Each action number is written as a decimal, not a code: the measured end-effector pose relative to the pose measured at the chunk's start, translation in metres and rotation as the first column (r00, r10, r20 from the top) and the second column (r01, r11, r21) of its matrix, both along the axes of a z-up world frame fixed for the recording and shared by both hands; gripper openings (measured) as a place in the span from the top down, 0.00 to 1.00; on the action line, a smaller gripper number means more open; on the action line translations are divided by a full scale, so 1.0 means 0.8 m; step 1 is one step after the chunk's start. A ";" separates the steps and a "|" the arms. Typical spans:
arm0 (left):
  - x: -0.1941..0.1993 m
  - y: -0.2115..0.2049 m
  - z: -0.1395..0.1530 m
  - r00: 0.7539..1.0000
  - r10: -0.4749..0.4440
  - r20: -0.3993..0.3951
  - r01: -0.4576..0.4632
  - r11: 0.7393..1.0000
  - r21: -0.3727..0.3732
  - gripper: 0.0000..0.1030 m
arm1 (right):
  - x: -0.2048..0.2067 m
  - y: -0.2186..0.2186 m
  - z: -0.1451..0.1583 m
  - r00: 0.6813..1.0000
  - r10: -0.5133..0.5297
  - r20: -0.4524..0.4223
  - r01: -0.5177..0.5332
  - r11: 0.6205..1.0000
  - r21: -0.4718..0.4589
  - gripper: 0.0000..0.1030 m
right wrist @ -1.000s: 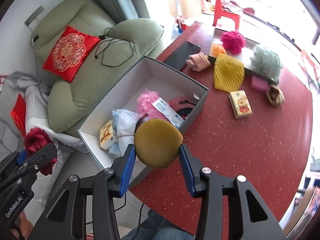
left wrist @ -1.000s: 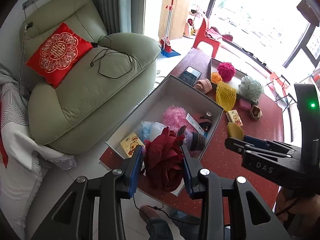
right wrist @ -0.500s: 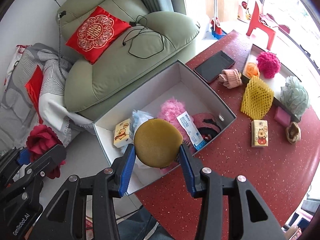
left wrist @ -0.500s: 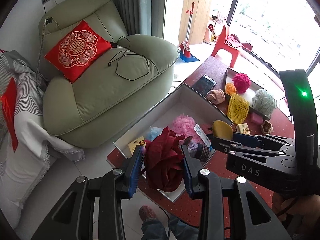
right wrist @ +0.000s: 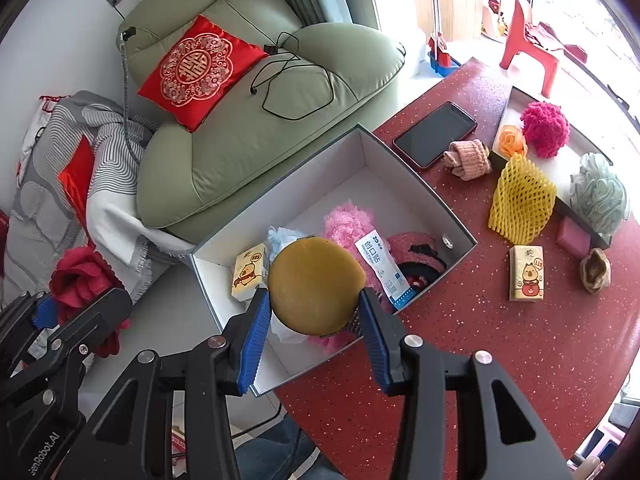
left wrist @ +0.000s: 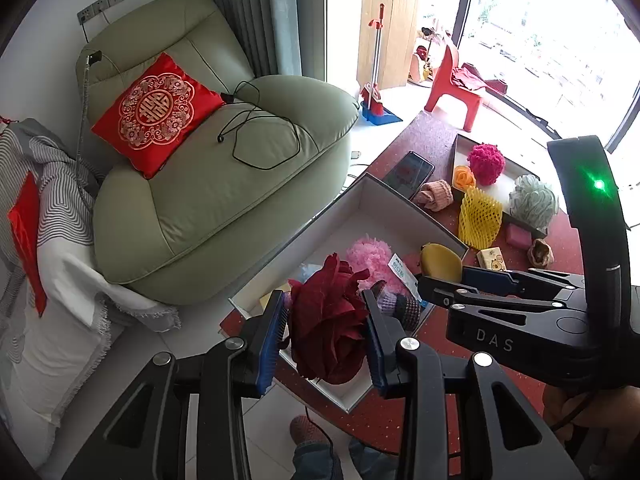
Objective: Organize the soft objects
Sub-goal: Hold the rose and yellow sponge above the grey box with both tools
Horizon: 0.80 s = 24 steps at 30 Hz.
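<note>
rose [left wrist: 328,320]: dark red cloth flower, lower centre of the left wrist view; at far left edge of the right wrist view, beside the box and over the floor, not over it.
left gripper [left wrist: 326,334]: narrow, pads pinching rose on both sides. Judgement: carry it right until fully over the box before letting go.
box [right wrist: 404,172]: white, open, centre frame, standing on the near-left edge of the red table [right wrist: 500,340]. Already holds pink fluff, tissue pack, plaster packet, dark pink piece.
bare floor of box: upper half, toward the sofa. Judgement: best drop zone; near end is crowded.
puff [right wrist: 316,286]: mustard round pad, lower centre, above the box's near end.
right gripper [right wrist: 314,322]: mid-width, clamped on puff edges. Judgement: lower first, then release, so it does not bounce out.
risk: both tools close together; release one at a time.
</note>
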<state>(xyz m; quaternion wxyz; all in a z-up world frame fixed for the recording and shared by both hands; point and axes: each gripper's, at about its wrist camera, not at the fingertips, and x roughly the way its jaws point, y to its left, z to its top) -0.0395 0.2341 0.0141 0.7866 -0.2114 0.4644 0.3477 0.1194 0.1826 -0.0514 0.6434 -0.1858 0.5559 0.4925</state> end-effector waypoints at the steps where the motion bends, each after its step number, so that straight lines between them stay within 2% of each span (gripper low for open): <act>1: 0.000 0.000 0.000 1.000 0.001 -0.001 -0.001 1.000 0.000 0.63 | 0.001 0.000 -0.001 1.000 0.000 -0.002 0.000 1.000 -0.001 0.53; 24: -0.005 -0.003 0.006 1.000 0.022 -0.006 -0.022 1.000 0.020 0.63 | -0.005 0.006 0.003 0.999 0.038 0.009 -0.038 0.999 0.011 0.53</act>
